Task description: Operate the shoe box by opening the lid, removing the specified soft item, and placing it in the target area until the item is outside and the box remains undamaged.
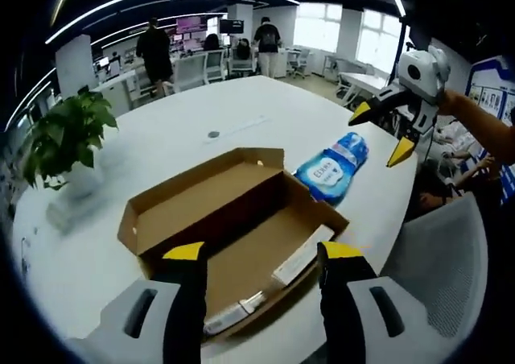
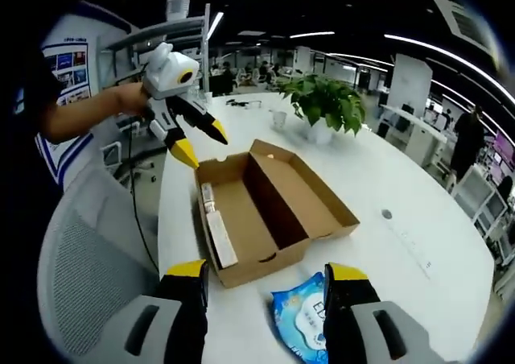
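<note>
Lying just beside the open shoe box (image 1: 233, 219) on the white table (image 1: 161, 138), toward its edge, the blue wipes pack (image 1: 332, 167) is out. Both the left gripper (image 1: 261, 259) and right gripper (image 2: 265, 279) have jaws apart, empty. A careless sweep could knock the pack off or dent the box.

Open shoe box (image 1: 233, 219) beside blue wipes pack (image 1: 332, 167).

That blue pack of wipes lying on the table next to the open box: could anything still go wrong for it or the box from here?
Possibly. The blue pack lies near the white table's edge, so a nudge from the open right gripper might push it off. The cardboard box also sits close to the edge by the chair; a bump from the open left gripper could dent its thin flaps or shove it.
</note>
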A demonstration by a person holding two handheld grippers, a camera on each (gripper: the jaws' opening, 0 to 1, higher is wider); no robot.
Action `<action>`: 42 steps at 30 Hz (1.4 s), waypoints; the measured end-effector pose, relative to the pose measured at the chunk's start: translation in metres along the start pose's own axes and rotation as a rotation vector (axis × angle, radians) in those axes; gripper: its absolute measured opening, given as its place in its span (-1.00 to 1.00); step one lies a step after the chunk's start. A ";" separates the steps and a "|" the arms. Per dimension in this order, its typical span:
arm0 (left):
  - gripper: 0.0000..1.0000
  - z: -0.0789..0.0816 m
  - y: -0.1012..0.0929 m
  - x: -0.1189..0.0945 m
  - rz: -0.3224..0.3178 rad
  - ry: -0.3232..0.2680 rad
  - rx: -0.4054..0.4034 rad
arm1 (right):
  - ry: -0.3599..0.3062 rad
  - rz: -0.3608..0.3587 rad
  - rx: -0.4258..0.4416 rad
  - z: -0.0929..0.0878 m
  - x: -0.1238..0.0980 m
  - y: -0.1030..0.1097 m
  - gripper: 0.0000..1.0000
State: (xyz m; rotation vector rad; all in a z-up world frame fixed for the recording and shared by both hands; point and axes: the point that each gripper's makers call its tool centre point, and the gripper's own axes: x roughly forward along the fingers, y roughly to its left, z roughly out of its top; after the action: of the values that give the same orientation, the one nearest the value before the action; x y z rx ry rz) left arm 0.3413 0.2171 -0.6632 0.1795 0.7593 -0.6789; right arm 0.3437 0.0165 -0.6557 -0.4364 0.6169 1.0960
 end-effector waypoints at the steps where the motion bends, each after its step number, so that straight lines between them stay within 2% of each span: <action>1: 0.12 -0.004 0.005 -0.003 0.012 -0.002 -0.009 | 0.003 0.004 -0.005 0.000 0.003 0.002 0.12; 12: 0.07 -0.041 0.038 -0.020 0.086 0.001 -0.121 | 0.042 0.075 -0.072 -0.008 0.030 0.012 0.11; 18: 0.04 -0.064 0.048 -0.022 0.115 0.016 -0.167 | 0.062 0.113 -0.120 -0.009 0.045 0.019 0.10; 27: -0.09 -0.097 0.062 -0.020 0.160 0.050 -0.234 | 0.132 0.161 -0.169 -0.017 0.071 0.026 0.05; 36: -0.24 -0.117 0.072 -0.015 0.184 0.055 -0.308 | 0.178 0.193 -0.208 -0.019 0.095 0.030 -0.03; 42: -0.38 -0.124 0.077 -0.011 0.189 0.039 -0.371 | 0.213 0.212 -0.236 -0.021 0.110 0.031 -0.05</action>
State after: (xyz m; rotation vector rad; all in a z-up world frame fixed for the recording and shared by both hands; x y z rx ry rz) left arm 0.3121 0.3298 -0.7515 -0.0747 0.8800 -0.3477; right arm 0.3448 0.0916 -0.7441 -0.7104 0.7360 1.3416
